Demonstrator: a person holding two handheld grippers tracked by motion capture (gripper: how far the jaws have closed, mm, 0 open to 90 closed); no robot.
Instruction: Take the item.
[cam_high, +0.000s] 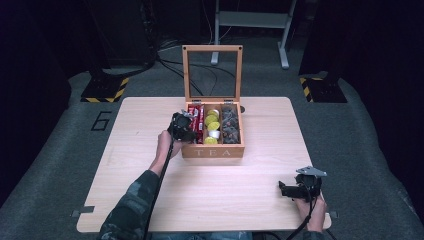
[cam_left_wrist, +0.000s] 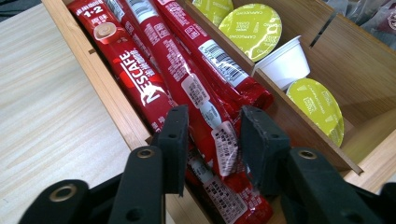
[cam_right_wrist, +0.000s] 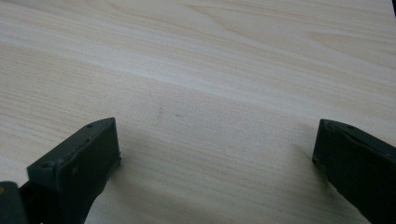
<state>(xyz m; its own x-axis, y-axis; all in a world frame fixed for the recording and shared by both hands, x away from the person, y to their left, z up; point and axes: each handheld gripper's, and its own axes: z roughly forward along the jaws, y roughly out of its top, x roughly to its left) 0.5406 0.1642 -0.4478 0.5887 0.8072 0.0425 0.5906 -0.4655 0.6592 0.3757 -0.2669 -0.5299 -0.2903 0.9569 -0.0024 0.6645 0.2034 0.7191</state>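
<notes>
1. Over the bench (cam_high: 150, 165), seen from above, the left tool (cam_high: 186, 126) dips into the left compartment of the open tea box (cam_high: 213, 151), where red sticks (cam_high: 196, 122) lie. The right tool (cam_high: 286, 190) rests well apart near the bench's front right corner.
2. Along the left tool (cam_left_wrist: 212, 140), its jaws straddle one stick (cam_left_wrist: 205, 109), narrowed around it; whether the pads already press on it I cannot tell. This looks like the grasping step; next it likely calls for a firm pinch, then a straight lift clear of the neighbouring sticks.
3. Along the right tool (cam_right_wrist: 215, 154), its jaws stand wide apart over bare wood, holding nothing.
</notes>
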